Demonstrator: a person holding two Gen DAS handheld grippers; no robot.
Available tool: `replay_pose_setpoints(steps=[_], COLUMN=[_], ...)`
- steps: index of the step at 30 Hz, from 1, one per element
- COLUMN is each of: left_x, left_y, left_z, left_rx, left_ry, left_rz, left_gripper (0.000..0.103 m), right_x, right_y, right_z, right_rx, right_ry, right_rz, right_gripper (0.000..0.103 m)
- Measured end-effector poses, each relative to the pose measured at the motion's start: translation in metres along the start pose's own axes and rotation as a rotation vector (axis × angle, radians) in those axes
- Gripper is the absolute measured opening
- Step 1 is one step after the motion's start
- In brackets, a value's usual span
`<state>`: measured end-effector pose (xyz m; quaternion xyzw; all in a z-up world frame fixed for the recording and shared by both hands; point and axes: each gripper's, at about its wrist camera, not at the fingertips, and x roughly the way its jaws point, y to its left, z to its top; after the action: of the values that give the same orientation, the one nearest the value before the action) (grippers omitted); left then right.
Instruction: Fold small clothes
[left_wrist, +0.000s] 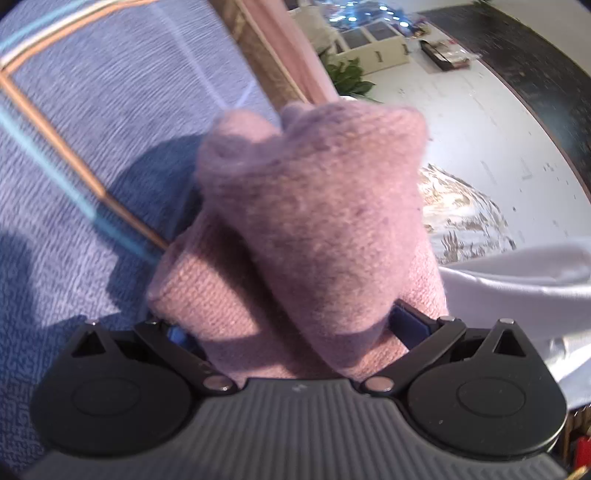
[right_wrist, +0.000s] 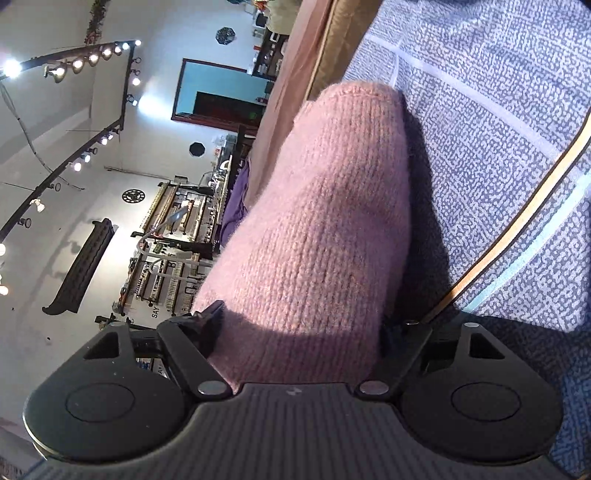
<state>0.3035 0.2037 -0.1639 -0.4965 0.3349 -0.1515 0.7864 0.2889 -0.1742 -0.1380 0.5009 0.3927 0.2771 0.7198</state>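
Close in, the left gripper (left_wrist: 295, 325) and right gripper (right_wrist: 299, 325) each stand clamped on the pink knitted garment (left_wrist: 310, 221), held lifted over the blue patterned cloth (left_wrist: 110, 129) beyond, so the fold seems mid-carry, and next calls for laying one held edge squarely over the other.

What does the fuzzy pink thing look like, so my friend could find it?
Look over the blue-and-white patterned cloth. Both grippers, left and right, pinch one pink knitted garment. It is the only woolly, fuzzy item; the white cloth beside it is smooth.
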Motion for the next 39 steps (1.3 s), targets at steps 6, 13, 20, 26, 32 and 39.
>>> replay_pose_setpoints(steps=[6,13,20,26,32,39], left_x=[-0.006,0.039,0.131,0.206,0.225,0.221], left_y=[-0.057,-0.142,-0.198,-0.201,-0.187,-0.189], left_z=[0.002,-0.061,-0.173,-0.245,-0.264,-0.266], left_rx=[0.189,0.325,0.283,0.21,0.23,0.243], left_ry=[0.02,0.21,0.463,0.604,0.631,0.648], left_rz=[-0.04,-0.182,-0.28,-0.222,-0.196,-0.187], left_gripper=[0.103,0.103,0.103,0.103,0.103,0.103], right_x=[-0.04,-0.181,-0.362,-0.444,-0.46,-0.478], right_y=[0.003,0.009,-0.014,-0.078,-0.158,-0.191], right_z=[-0.016,-0.03,-0.034,-0.005,-0.002,-0.006], right_rx=[-0.025,-0.076,-0.101,-0.079,0.029,0.066], right_ry=[-0.067,-0.22,-0.358,-0.403,-0.42,-0.429], right_rz=[0.105,0.11,-0.066,-0.156,-0.101,-0.066], right_gripper=[0.103,0.103,0.103,0.103,0.103,0.103])
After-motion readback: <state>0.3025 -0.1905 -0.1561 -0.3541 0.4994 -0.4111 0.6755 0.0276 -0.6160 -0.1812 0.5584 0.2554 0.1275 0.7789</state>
